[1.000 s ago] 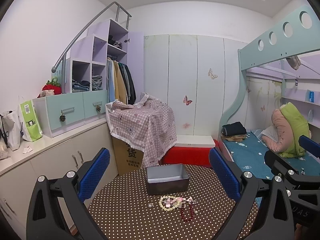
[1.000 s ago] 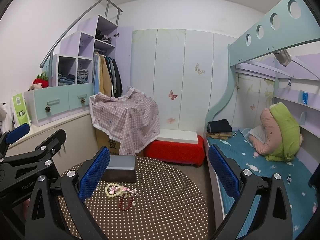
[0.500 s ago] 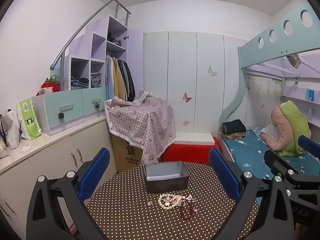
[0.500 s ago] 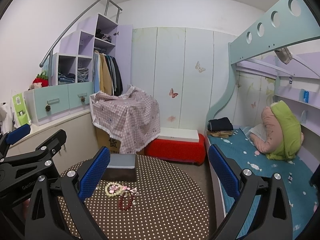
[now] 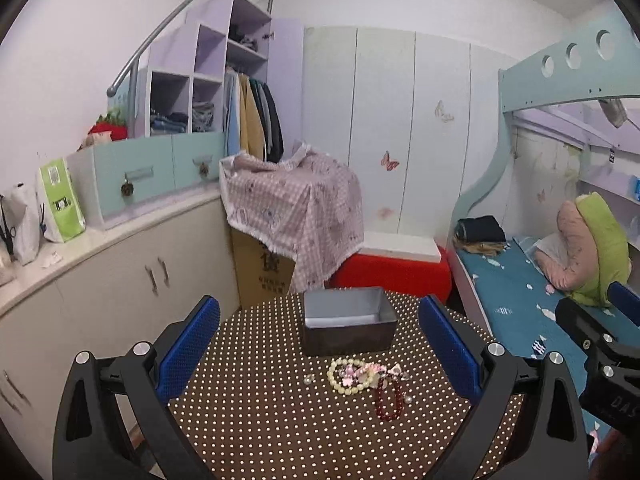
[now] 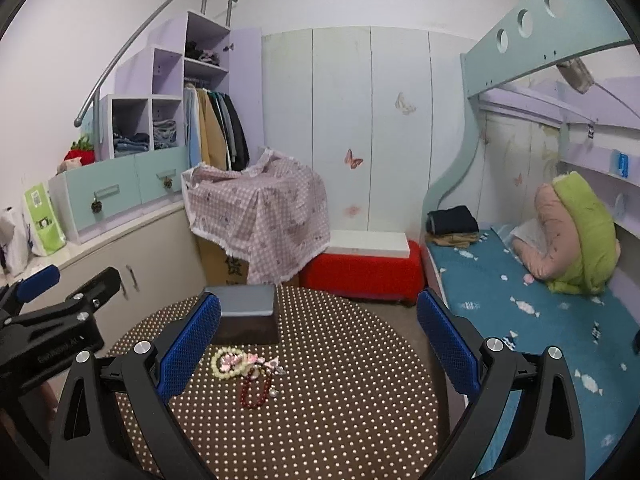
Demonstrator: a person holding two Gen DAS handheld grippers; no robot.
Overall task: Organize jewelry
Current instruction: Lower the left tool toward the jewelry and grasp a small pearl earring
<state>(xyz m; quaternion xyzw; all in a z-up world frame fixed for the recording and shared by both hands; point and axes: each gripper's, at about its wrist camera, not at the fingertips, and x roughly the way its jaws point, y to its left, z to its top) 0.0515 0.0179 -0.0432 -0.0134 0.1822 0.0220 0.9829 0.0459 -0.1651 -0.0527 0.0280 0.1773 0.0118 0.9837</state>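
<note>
A round table [image 5: 260,420] [image 6: 352,392] with a brown polka-dot cloth carries a dark open box [image 5: 347,325] [image 6: 246,314] with a grey inside. In front of the box lies a small heap of jewelry: a cream bead bracelet [image 5: 347,372] [image 6: 226,362], pink flower pieces [image 5: 370,370] [image 6: 256,359] and a dark red bead bracelet [image 5: 389,397] [image 6: 256,389]. My left gripper [image 5: 320,354] hangs open above the table, near side of the heap. My right gripper [image 6: 318,350] is open too, with the heap near its left finger. Neither holds anything.
White cabinets [image 5: 120,280] with a counter run along the left. A cloth-covered carton [image 5: 292,208] and a red bench [image 5: 394,274] stand behind the table. A bunk bed [image 6: 520,280] with a blue sheet fills the right side. Each gripper shows at the edge of the other's view.
Both views have tilted down and moved a little closer to the table; the box and the jewelry heap now sit higher and larger in frame. Nothing on the table has moved.
</note>
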